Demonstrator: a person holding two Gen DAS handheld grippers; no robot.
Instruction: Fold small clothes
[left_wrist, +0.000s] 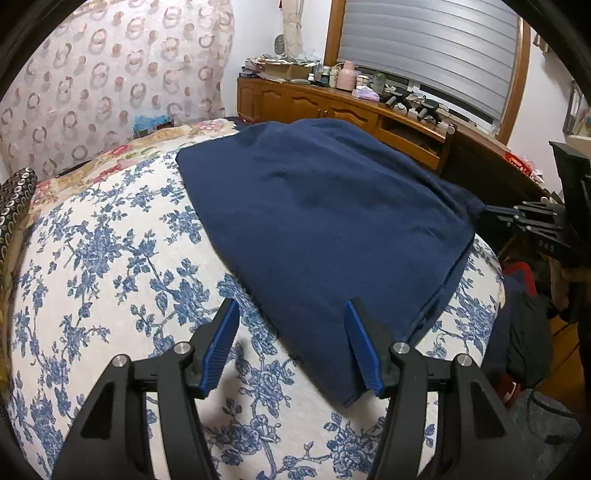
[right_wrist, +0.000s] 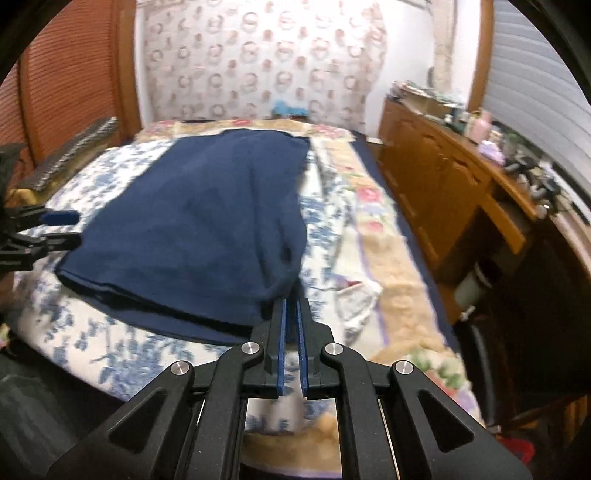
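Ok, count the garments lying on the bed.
1: a navy garment spread on the floral bedspread, one corner pinched in the right gripper. Others may be hidden.

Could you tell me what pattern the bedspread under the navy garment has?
Blue flowers on white bedspread; clearest in the left wrist view.

The right gripper (right_wrist: 291, 301), at lower centre, pinches a corner of the navy cloth (right_wrist: 199, 221) spread mid-frame on the floral bed (right_wrist: 122, 350); the left gripper (right_wrist: 61, 229) stands parted at the left edge.
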